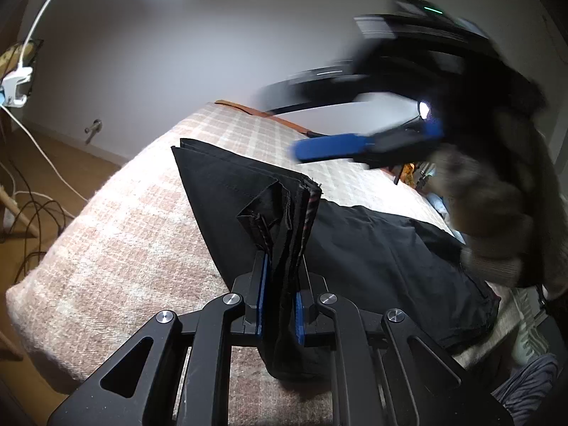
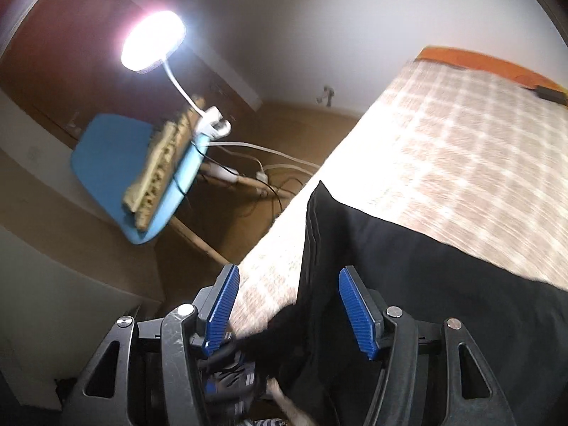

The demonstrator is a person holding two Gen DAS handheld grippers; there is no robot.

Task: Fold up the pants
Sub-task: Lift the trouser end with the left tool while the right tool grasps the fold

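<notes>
The black pants (image 1: 227, 191) are seen lying on a bed covered by a checked blanket (image 1: 117, 220), spreading from the centre of the left wrist view toward its lower right. A bunched wad of several fabric layers, with raw hems and seams showing, is pinched by the jaws of the left gripper (image 1: 280, 284) at lower centre and lifted off the bed, so that a taut fold line runs up to a sharp corner near the middle of the frame. The right gripper (image 1: 330, 147) appears blurred at the upper right of that view, above the cloth and apart from it; in its own view (image 2: 287, 305) the jaws are spread, with the pants' edge (image 2: 319, 248) lying below and between them, not pressed. The pants are judged to be partly folded: layers have been stacked along one edge, but the far portion at lower right lies loose and rumpled. A second grasp and a further fold-over appear to be left.
</notes>
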